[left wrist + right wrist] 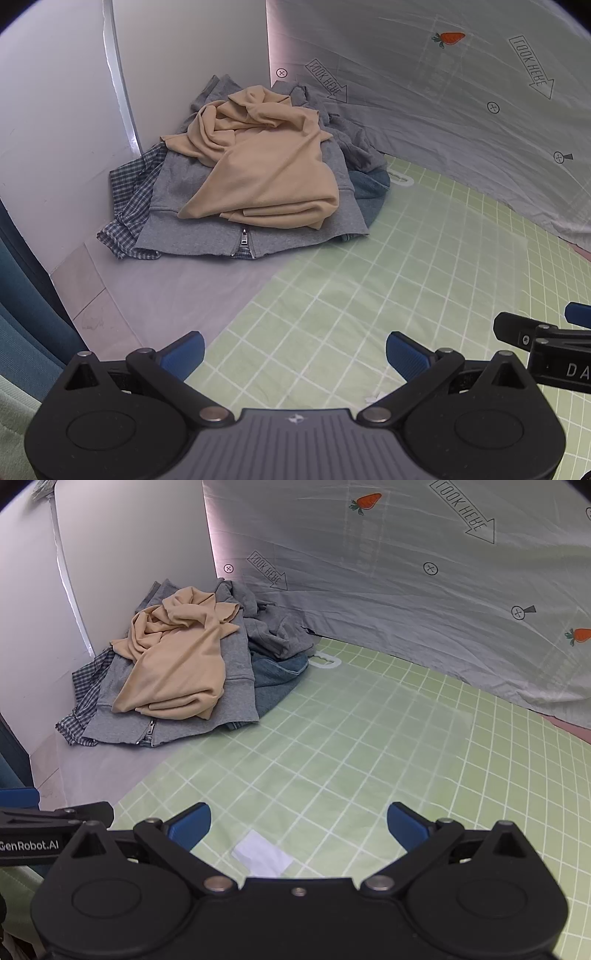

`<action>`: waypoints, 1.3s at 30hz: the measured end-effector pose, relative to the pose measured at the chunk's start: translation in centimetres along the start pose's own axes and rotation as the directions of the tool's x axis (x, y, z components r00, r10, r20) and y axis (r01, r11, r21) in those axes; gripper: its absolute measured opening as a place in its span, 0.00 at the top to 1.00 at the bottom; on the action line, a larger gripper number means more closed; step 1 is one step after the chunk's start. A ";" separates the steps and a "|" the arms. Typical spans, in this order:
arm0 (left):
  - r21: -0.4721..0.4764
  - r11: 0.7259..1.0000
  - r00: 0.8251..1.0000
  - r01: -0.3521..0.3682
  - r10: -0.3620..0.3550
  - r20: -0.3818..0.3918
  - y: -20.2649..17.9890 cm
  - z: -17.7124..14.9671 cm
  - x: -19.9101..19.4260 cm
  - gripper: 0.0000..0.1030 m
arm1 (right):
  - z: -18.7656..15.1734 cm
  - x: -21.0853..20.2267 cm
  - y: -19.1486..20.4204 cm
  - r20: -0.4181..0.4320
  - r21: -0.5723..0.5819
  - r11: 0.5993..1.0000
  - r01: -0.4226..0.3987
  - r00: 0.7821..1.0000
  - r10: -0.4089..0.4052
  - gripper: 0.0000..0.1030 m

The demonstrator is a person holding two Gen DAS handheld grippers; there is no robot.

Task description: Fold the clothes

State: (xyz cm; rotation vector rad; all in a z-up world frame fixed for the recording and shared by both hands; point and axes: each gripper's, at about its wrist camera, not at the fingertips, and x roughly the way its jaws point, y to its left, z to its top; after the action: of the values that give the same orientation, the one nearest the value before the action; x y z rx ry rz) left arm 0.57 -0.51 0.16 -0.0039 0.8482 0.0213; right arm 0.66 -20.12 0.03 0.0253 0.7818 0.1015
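**Clothes still heaped in the far left corner, nothing folded yet**

The clothes (243, 181) lie in one loose pile at the far left corner of the surface, against the white wall (55, 129). A beige top (266, 166) sits crumpled on top of a grey zip hoodie (258, 240); a checked shirt (125, 199) pokes out on the left side, a blue denim piece (369, 188) on the right, and another grey garment (351, 140) is bunched behind. None of them looks folded, so the task appears to be at its very start: every piece is still to be pulled out, spread and folded.

The green grid mat (388, 277) covering the near and right part of the surface lies bare, apart from a small white patch (262, 856) near its front edge, and seems the natural place to lay a garment flat. A printed grey sheet (443, 129) hangs along the far edge, just behind the pile.

The left gripper (295, 354) and the right gripper (299, 825) both hover over the mat's near edge, side by side, jaws spread wide and holding nothing. Both are well apart from the pile. Nothing blocks the way to it, though the garments overlap and may drag each other when one is lifted.
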 end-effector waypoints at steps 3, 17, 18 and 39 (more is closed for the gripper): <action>0.001 1.000 1.000 0.001 -0.001 -0.003 -0.1 0.0 0.0 0.00 | 0.0 0.0 0.0 -0.001 0.001 1.000 0.001 1.000 -0.001 0.00; 0.000 1.000 1.000 -0.002 0.002 -0.006 0.0 0.2 0.1 0.00 | 0.1 0.1 -0.2 -0.004 0.003 1.000 0.001 1.000 -0.001 0.00; -0.001 1.000 1.000 -0.002 0.002 -0.007 0.0 0.2 0.1 0.00 | 0.1 0.1 -0.2 -0.004 0.003 1.000 0.001 1.000 -0.001 0.00; -0.055 0.996 0.995 -0.066 0.061 -0.085 2.1 -0.1 1.9 0.00 | 1.2 2.8 0.7 -0.047 -0.045 0.999 -0.023 0.999 0.021 0.00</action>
State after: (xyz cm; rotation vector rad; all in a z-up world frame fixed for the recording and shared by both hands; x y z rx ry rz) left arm 1.65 1.59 -1.32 -0.0321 0.9306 0.1060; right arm 3.44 -19.07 -1.00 -0.0113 0.8251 0.1415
